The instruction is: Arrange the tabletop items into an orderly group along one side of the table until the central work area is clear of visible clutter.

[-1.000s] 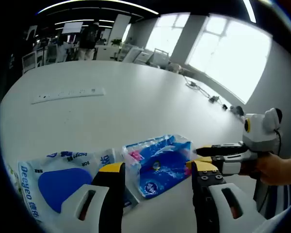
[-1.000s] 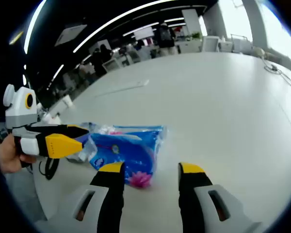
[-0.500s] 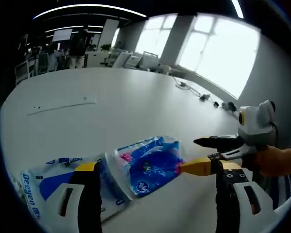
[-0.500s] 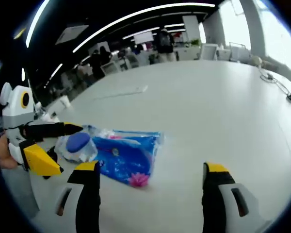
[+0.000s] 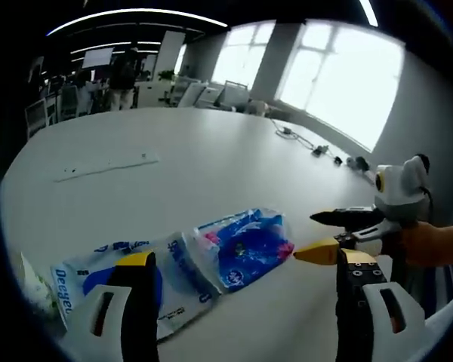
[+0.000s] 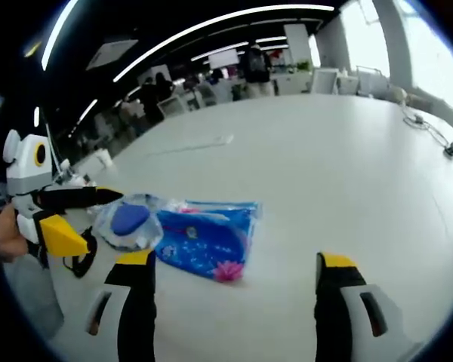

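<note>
— Where do the packets lie relative to your grippers?

— In the left gripper view, my left gripper [image 5: 241, 264] has its yellow-tipped jaws spread wide, holding nothing. Just beyond them on the white surface [image 5: 211, 166] lie two packets side by side, touching or slightly overlapping: a clear plastic packet with white and blue print [image 5: 136, 275] on the left, near my left jaw, and a crinkled blue plastic packet with a pink flower print [image 5: 245, 241] to its right, between the jaws but ahead of the tips. At the far left edge there is a pale scrap I cannot make out.

— And the right one?

— My right gripper [image 6: 234, 264] is also released, jaws wide apart and empty. In the right gripper view the blue packet [image 6: 204, 237] sits just ahead of my left jaw, with the clear packet [image 6: 128, 219] to its left.

— How are your hands placed?

— My right hand [image 5: 426, 245] grips its handle at the right of the left gripper view, jaws pointing at the blue packet without touching it. Farther off, a long white power strip [image 5: 106, 164] lies flat, and cables [image 5: 317, 149] trail near the window side.
</note>
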A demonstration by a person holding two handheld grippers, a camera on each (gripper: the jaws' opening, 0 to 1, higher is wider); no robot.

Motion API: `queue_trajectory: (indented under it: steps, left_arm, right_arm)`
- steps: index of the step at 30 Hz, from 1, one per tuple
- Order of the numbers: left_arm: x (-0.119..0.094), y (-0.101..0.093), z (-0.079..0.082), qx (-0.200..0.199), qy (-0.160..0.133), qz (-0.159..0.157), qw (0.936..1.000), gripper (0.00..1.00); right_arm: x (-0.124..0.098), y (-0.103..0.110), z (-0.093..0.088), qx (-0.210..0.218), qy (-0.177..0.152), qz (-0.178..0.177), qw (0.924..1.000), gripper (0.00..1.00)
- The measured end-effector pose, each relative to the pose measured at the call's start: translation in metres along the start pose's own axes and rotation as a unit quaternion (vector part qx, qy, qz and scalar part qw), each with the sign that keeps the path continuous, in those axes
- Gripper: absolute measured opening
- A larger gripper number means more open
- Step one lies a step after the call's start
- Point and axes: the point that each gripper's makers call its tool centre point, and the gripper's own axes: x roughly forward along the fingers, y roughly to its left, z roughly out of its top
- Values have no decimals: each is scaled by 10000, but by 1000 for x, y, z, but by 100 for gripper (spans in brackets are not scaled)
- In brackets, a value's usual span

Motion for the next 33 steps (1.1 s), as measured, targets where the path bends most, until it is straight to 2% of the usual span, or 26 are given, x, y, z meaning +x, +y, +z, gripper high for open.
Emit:
queue_trajectory:
  steps: [23,33]
  left_arm:
    - [-61,25,-5,-107,-158,300,9994,96]
    - [-89,41,-19,-284,-193,419,9985,95]
  right_arm:
    - [-15,27,0,95,-85,65,9999,83]
    - [-21,37,-9,142,-47,29,9999,83]
